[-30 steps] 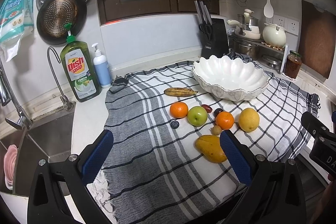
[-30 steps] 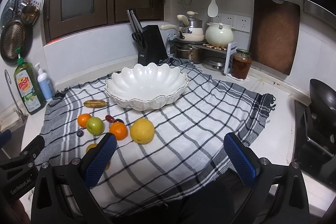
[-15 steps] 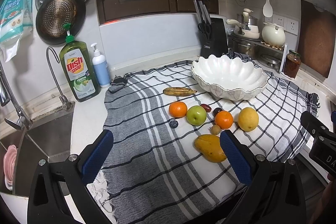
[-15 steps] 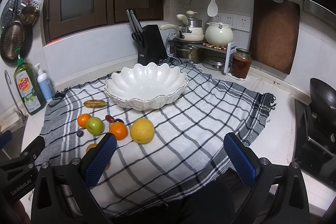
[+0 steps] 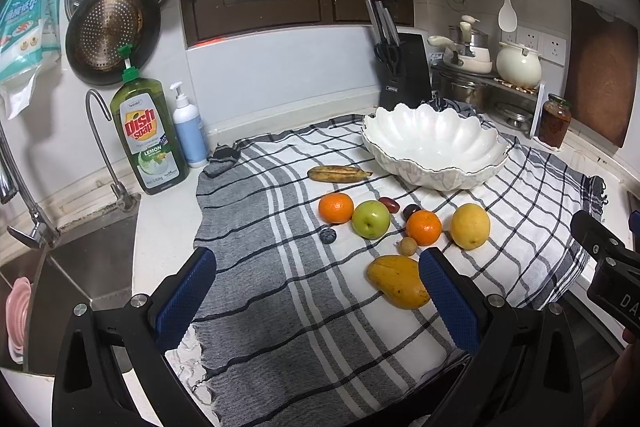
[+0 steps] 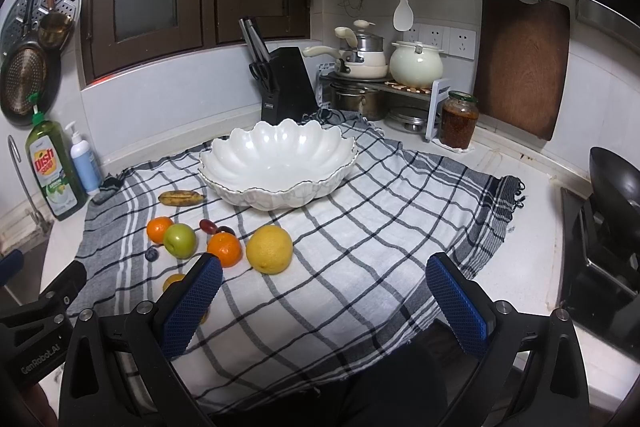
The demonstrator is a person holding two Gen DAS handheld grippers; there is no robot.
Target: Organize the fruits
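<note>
Far left on the desk (image 5: 168, 227) there's a green dish soap bottle (image 5: 147, 135) with a small white pump bottle (image 5: 189, 131) right next to it, both just off the edge of the checked cloth (image 5: 280, 287).

The left gripper (image 5: 316, 291) hangs over the near part of that cloth, blue pads spread wide apart, nothing between them. All the fruit sits out ahead of it and a bit to its right. The closest piece is the mango (image 5: 398, 281), which the gripper's right pad partly covers in the left wrist view, though it's not being held.

Moving right across the cloth: a blueberry (image 5: 328, 235), an orange (image 5: 336, 207), a green apple (image 5: 371, 219), a second orange (image 5: 424, 227) and then a lemon (image 5: 470, 225), in a loose row. A spotty banana (image 5: 339, 173) lies behind the row, close to the white scalloped bowl (image 5: 434, 143), which has nothing in it.

The right gripper (image 6: 324, 301) is also wide open and empty, hovering over the near edge of the cloth. From its camera the fruit cluster is ahead and off to its left, the lemon (image 6: 269, 249) being the nearest clear one, and the bowl (image 6: 278, 163) sits straight ahead further back.

Far right, a jar (image 6: 459, 125) stands past the cloth near the wall.
</note>
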